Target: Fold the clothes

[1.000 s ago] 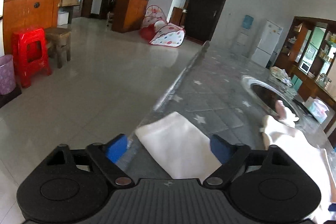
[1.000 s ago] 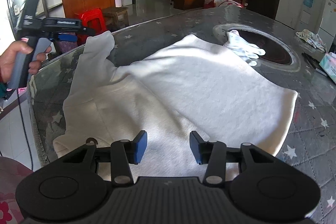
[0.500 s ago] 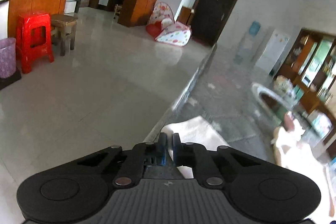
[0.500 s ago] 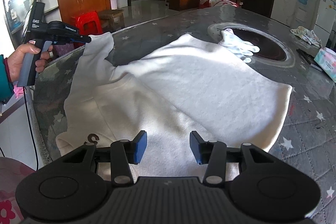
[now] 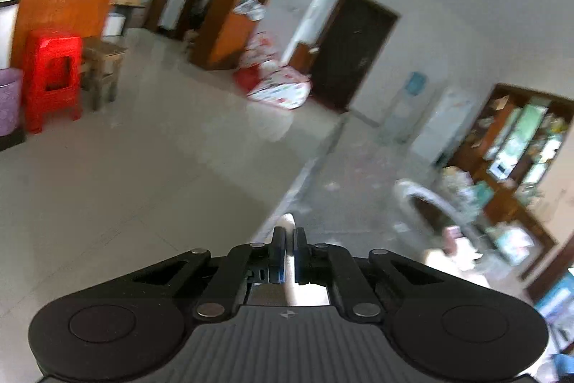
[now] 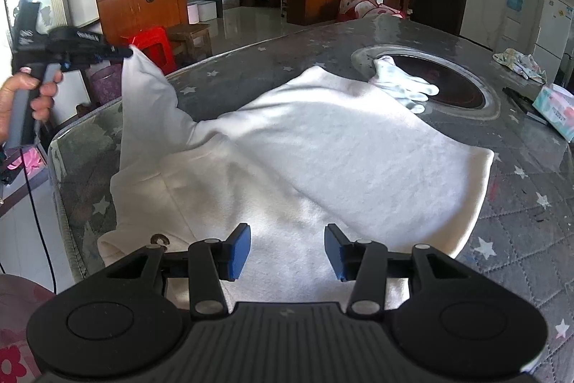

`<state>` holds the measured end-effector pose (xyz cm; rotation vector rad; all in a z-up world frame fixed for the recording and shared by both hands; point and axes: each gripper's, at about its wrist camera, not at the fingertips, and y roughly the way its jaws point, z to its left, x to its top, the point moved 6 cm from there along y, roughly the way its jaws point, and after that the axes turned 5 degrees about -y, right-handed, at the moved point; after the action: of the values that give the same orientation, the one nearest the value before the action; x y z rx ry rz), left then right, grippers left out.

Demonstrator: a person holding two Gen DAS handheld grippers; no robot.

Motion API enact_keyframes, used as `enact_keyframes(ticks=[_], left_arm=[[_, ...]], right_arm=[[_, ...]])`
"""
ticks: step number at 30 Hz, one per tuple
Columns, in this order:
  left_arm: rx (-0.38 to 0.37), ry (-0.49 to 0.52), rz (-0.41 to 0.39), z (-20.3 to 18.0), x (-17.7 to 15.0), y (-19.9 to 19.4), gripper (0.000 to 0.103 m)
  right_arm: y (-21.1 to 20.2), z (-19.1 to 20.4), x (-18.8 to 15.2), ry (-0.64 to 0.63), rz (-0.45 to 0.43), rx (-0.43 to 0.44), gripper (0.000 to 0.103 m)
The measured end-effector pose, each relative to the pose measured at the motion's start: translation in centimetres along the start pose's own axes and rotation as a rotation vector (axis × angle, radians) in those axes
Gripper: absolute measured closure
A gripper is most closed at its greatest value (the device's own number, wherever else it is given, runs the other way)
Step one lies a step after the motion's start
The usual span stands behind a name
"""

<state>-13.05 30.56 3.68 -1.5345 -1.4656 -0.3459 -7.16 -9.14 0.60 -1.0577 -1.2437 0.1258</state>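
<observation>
On the worktop [image 6: 520, 203] we have the white sweater [image 6: 323, 149] spread flat, its hem toward the round recess [image 6: 441, 78] and its collar end nearest the right gripper [image 6: 287, 252]. We have the left gripper [image 6: 123, 52] clenched on the cuff of the sleeve [image 6: 150, 103] at the sweater's left edge, with the cuff raised clear of the worktop. Our right gripper hovers released above the sweater's near part, nothing between its pads. We judge the sleeve fold to be the step in hand. The next move calls for carrying the cuff across onto the sweater's body, laying it flat, then releasing.
</observation>
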Motion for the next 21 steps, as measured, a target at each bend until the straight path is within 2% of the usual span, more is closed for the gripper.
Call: enact_keyframes(ticks=[4, 7, 11, 14, 16, 18, 20, 21], left_arm=[[-0.162, 0.096, -0.007, -6.0, -0.2, -2.2, 0.098], [-0.307, 0.155, 0.019, -10.9, -1.4, -3.6, 0.098], [-0.500, 0.221, 0.094, -17.2, -4.5, -5.0, 0.098], [-0.633, 0.265, 0.181, -21.2, -8.0, -5.3, 0.098], [-0.665, 0.324, 0.270, -23.1, -11.1, -4.9, 0.096], [-0.687, 0.381, 0.382, -24.2, -14.0, -4.4, 0.090], [-0.686, 0.456, 0.449, -24.3, -16.1, -4.4, 0.084], [-0.674, 0.502, 0.457, -24.1, -16.6, -4.5, 0.083]], right_arm=[[-0.7, -0.5, 0.3, 0.016, -0.026, -0.013, 0.057], [-1.6, -1.1, 0.4, 0.033, -0.053, -0.028, 0.057], [-3.4, -2.9, 0.1, 0.080, -0.092, -0.069, 0.057], [-4.3, -4.4, -0.6, 0.127, -0.105, -0.098, 0.057], [-4.7, -5.3, -1.1, 0.157, -0.108, -0.116, 0.057], [-5.1, -5.9, -1.7, 0.180, -0.107, -0.134, 0.057], [-5.4, -6.1, -2.0, 0.186, -0.104, -0.138, 0.057], [-5.6, -6.3, -2.2, 0.190, -0.103, -0.140, 0.057]])
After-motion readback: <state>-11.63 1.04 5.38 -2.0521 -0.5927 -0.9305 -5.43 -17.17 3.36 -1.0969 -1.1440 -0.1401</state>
